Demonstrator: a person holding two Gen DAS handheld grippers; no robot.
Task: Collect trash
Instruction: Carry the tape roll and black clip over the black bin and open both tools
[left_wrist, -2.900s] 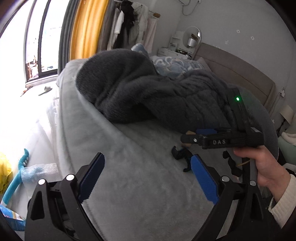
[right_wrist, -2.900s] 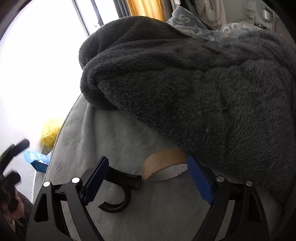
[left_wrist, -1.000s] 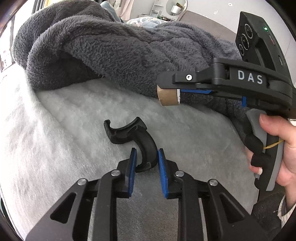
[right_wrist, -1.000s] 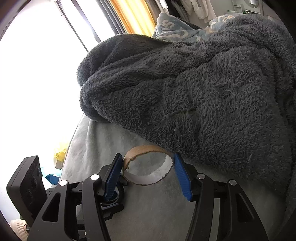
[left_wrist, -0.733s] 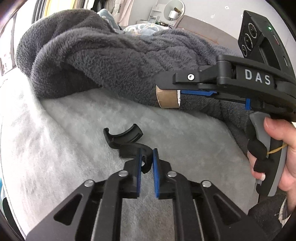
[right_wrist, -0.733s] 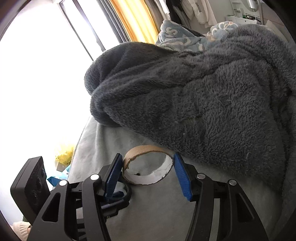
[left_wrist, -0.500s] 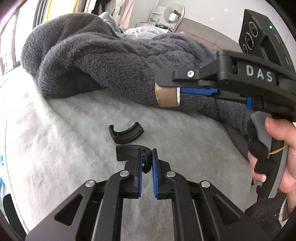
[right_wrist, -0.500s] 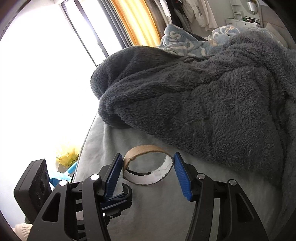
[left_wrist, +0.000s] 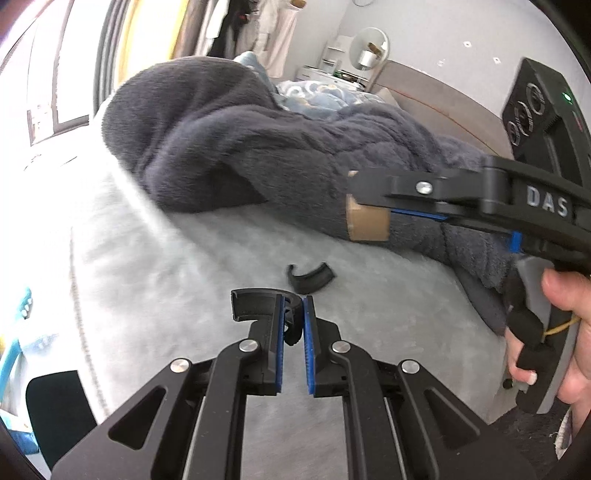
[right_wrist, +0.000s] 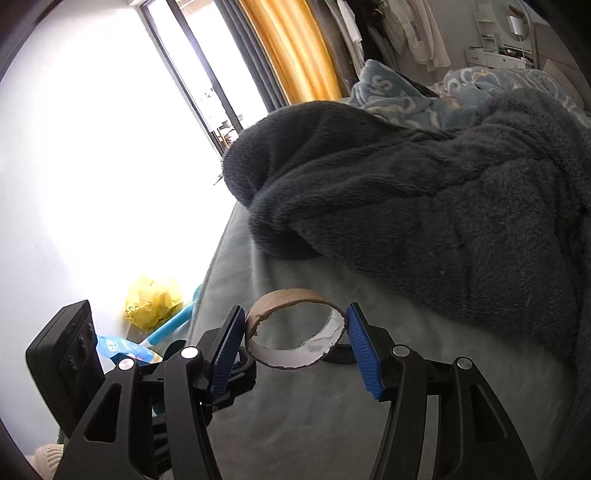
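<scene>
My left gripper (left_wrist: 291, 314) is shut on a curved black plastic piece (left_wrist: 255, 302) and holds it above the grey bedsheet (left_wrist: 166, 280). A second curved black plastic piece (left_wrist: 309, 277) lies on the sheet just beyond it. My right gripper (right_wrist: 295, 328) is shut on a brown cardboard tape ring (right_wrist: 295, 332), held above the sheet. In the left wrist view the right gripper (left_wrist: 369, 214) is at the right with the ring (left_wrist: 366, 221) in its fingers.
A dark grey fleece blanket (left_wrist: 258, 147) is piled across the bed behind both grippers. A yellow bag (right_wrist: 153, 301), a blue handle (right_wrist: 171, 325) and a blue packet (right_wrist: 122, 347) lie on the floor left of the bed. A window (right_wrist: 207, 81) and headboard (left_wrist: 443, 99) stand beyond.
The left gripper closed on one black plastic piece and lifted it off the sheet, leaving the other behind. The right gripper rose higher with the cardboard ring.
</scene>
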